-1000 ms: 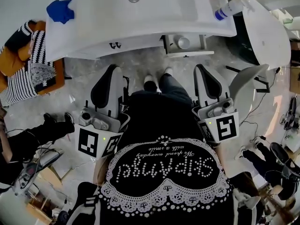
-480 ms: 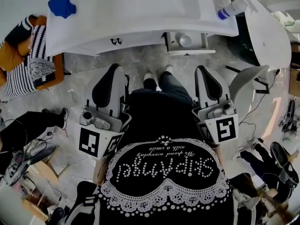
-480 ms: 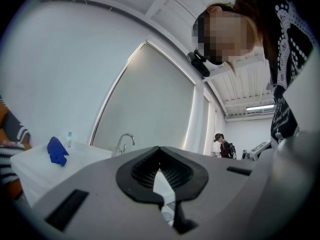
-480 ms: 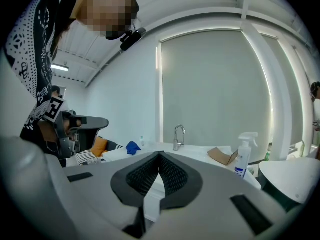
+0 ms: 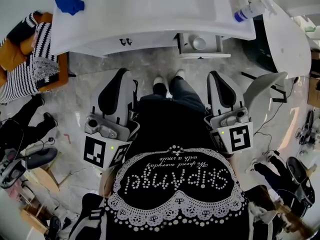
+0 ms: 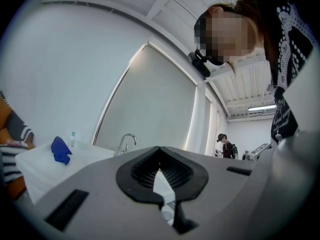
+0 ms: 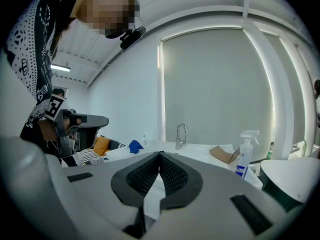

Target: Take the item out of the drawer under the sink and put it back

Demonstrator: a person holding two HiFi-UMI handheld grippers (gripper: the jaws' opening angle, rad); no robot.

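The white sink cabinet [image 5: 150, 19] stands ahead of me. Its right-hand drawer [image 5: 199, 46] is pulled open, and a round pale item [image 5: 198, 43] lies inside. My left gripper [image 5: 120, 79] and right gripper [image 5: 219, 81] are held low by my legs, well short of the drawer, pointing at the cabinet. Both are shut with nothing between the pads. In the left gripper view the left gripper [image 6: 159, 154] has its pads meeting, and the drawer's item [image 6: 167, 213] shows through the gap below. In the right gripper view the right gripper [image 7: 160, 156] is likewise shut.
A blue cloth [image 5: 69, 1] lies on the counter's left end and a spray bottle [image 5: 247, 9] on its right end. The left drawer [image 5: 125, 41] is closed. Striped cushions on an orange seat [image 5: 27, 59] stand at the left, a white rounded fixture [image 5: 290, 34] at the right, and a bystander's legs [image 5: 25, 126] at the left.
Both grippers have stayed where they were. The head view has shifted slightly, and the bystander's legs at the left have drawn back toward the edge.
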